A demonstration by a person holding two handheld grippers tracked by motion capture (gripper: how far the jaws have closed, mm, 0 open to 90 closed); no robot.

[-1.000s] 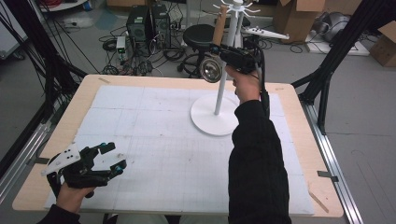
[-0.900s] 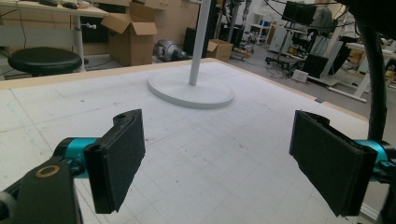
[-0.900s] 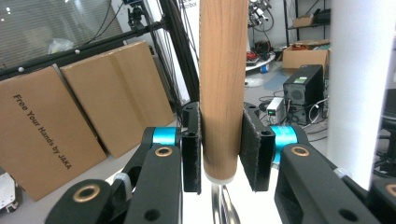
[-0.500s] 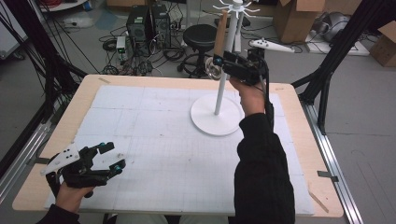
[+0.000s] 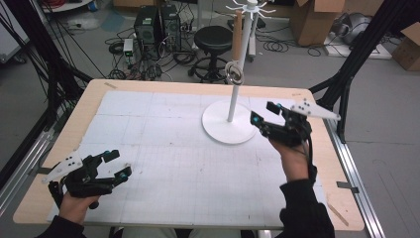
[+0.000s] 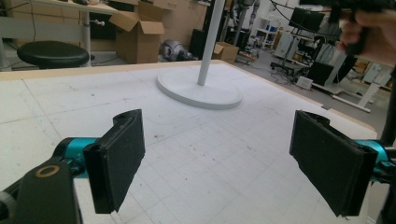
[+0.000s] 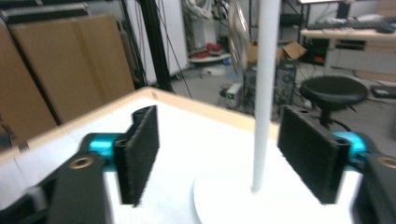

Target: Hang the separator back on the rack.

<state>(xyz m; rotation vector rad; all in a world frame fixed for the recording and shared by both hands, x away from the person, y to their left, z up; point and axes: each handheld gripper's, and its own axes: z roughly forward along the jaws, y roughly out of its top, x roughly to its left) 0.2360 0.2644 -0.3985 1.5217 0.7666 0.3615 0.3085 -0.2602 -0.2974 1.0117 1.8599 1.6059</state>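
- My left gripper (image 5: 113, 166) sits at the near left corner of the table (image 5: 163, 87), jaws spread wide with nothing between them. In the left gripper view only bare white mat (image 6: 196, 154) lies between its pads (image 6: 121, 163).
- It is well apart from the work. The stand lies far and to the right across the mat, so this hand is the poorer choice for anything there.
- My right gripper (image 5: 265, 115) hangs low at the right side, just beside the white round base (image 5: 220, 130) of the hanging stand. Its jaws have just been opening and now stand wide, holding nothing.
- In the right gripper view the stand's white pole (image 7: 265, 93) rises upright past the gap between the pads (image 7: 140, 149), farther off and not touched.
- The thing in play, a roll of tape (image 5: 234, 73) as best I can tell, hangs on the stand partway up the pole, its loop hanging vertically.
- It lies up and to the far left of the right gripper, which is much the nearer hand.
- I judge the roll is hung and released; any next reach for it would have to climb along the pole.
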